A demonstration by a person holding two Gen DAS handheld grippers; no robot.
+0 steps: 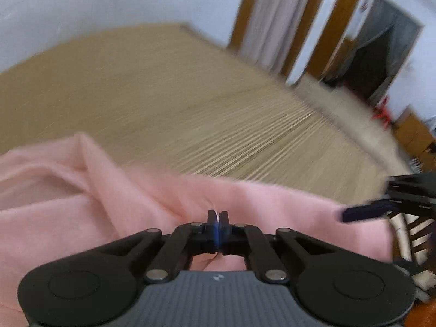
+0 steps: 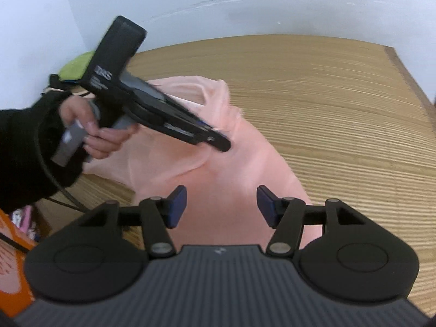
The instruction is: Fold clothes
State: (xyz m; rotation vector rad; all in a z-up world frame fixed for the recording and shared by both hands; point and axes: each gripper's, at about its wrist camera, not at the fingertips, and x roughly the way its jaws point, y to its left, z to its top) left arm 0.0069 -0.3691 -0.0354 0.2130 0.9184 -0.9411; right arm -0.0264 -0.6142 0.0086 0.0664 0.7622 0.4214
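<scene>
A pink garment [image 1: 114, 190] lies rumpled on a bamboo mat [image 1: 163, 87]. My left gripper [image 1: 217, 218] is shut on a fold of the pink cloth and lifts it. In the right wrist view the pink garment [image 2: 231, 169] spreads from the middle toward me, and the left gripper [image 2: 220, 143] pinches it near its upper part. My right gripper [image 2: 222, 204] is open, its jaws wide apart, hovering over the garment's near part and holding nothing. Its fingers [image 1: 362, 212] show at the right edge of the left wrist view.
The bamboo mat [image 2: 340, 103] covers a bed against a white wall [image 2: 218, 5]. A green cloth [image 2: 75, 66] lies at the far left corner. An orange box [image 2: 11, 267] sits at the lower left. A wooden door frame [image 1: 321, 35] and a curtain stand beyond the bed.
</scene>
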